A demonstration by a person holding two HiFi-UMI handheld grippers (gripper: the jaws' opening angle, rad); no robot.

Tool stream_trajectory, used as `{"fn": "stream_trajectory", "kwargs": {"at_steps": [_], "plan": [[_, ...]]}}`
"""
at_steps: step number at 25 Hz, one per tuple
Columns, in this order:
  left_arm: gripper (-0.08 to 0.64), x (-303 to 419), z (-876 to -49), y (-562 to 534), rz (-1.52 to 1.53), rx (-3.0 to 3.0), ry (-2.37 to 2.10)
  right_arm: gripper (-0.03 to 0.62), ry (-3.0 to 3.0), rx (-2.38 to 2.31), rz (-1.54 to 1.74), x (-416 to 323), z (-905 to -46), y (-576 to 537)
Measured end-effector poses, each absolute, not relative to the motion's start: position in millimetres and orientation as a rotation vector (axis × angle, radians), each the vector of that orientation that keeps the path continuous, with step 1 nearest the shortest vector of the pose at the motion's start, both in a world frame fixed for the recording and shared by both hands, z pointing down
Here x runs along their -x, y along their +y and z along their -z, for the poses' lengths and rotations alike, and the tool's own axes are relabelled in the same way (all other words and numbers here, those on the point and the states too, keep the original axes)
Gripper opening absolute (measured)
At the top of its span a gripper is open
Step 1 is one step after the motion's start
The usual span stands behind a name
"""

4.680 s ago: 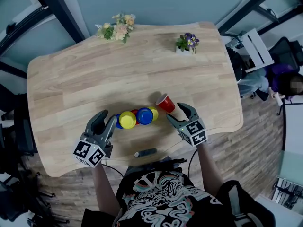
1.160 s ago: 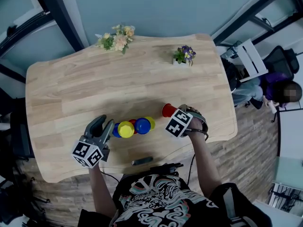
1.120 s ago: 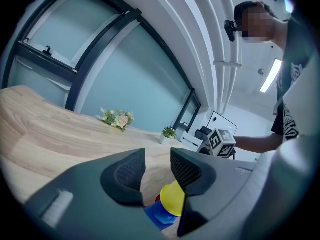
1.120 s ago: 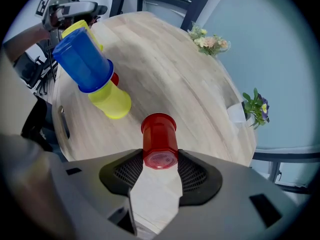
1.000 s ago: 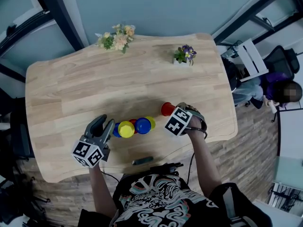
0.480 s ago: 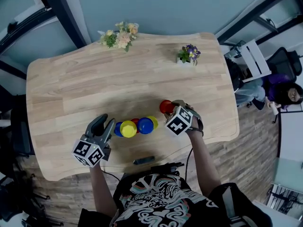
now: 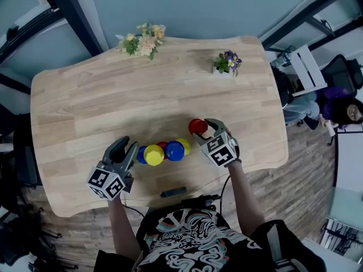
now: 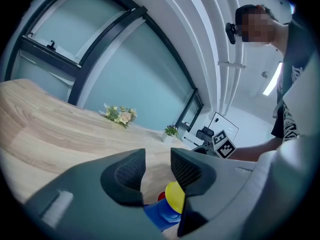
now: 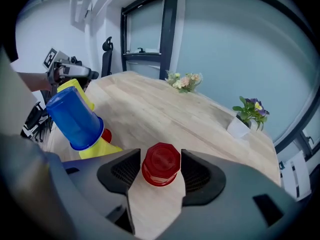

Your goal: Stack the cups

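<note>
Tally of everything on and over one light wooden table [image 7: 85,95]

Six plastic cups in all: two red plastic cups [image 7: 197,126], two blue plastic cups [image 7: 174,150], two yellow plastic cups [image 7: 153,154]. Besides these, one bunch of pale flowers [image 7: 142,38], one small purple-flowered plant in a white pot [image 7: 228,61], one short dark stick-shaped object [image 7: 173,192], one left gripper [image 7: 126,146] and one right gripper [image 7: 203,130].

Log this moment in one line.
right tongs: just opening | between them: upturned red plastic cup, on wooden table | not yet stacked
</note>
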State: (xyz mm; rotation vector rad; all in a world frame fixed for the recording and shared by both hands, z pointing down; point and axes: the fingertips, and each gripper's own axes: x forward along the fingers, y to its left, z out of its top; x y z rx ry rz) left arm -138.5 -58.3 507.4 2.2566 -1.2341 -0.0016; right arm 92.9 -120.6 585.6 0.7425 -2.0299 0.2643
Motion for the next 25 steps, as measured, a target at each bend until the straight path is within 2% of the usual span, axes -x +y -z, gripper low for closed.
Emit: {"fn": "stream_trajectory", "kwargs": {"at_steps": [15, 25], "plan": [[0.146, 136, -516, -61, -0.016, -2.238, -1.222, 0.262, -2.198, -0.788, -0.29, -98, -584, -116], [0.146, 130, -518, -63, -0.035, -2.238, -1.213, 0.222, -2.213, -0.8, -0.288, -100, -588, -116]]}}
